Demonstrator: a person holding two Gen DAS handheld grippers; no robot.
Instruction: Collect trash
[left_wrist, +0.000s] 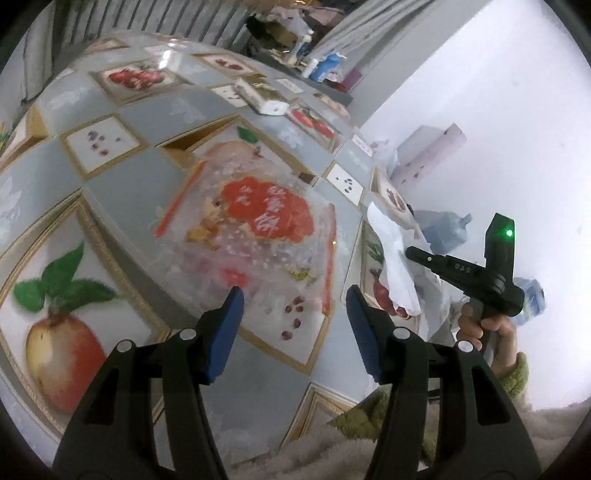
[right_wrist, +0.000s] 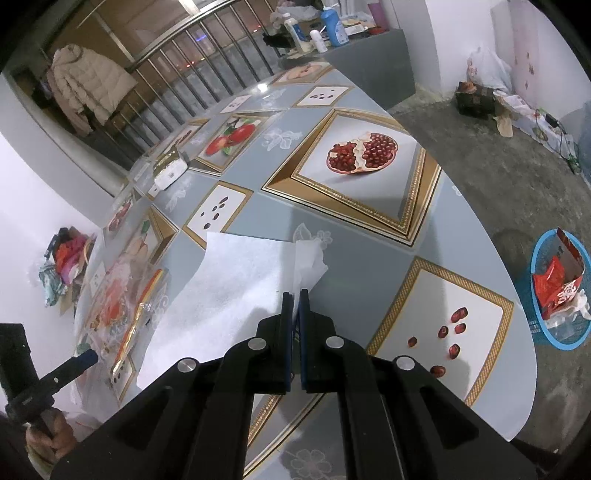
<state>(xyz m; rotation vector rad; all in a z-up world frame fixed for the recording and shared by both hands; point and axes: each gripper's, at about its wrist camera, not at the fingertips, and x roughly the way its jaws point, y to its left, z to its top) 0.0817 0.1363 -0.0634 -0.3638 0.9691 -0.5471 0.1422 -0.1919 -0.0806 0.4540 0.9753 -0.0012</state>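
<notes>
A clear plastic bag (left_wrist: 255, 236) with a red printed label and food scraps lies flat on the table. My left gripper (left_wrist: 295, 299) is open just above its near edge, holding nothing. My right gripper (right_wrist: 294, 295) is shut on a white paper tissue (right_wrist: 236, 284) and holds it above the table; the tissue (left_wrist: 395, 266) hangs from the right gripper (left_wrist: 413, 254) in the left wrist view. The bag also shows at the left of the right wrist view (right_wrist: 122, 299). A blue trash basket (right_wrist: 561, 291) with red wrappers stands on the floor to the right of the table.
The table (right_wrist: 354, 258) has a glossy fruit-print cover. A small white and gold box (right_wrist: 170, 168) lies further along it. Bottles (right_wrist: 332, 26) stand on a counter beyond. Clutter lies on the floor by the walls. A metal railing (right_wrist: 207, 77) runs behind the table.
</notes>
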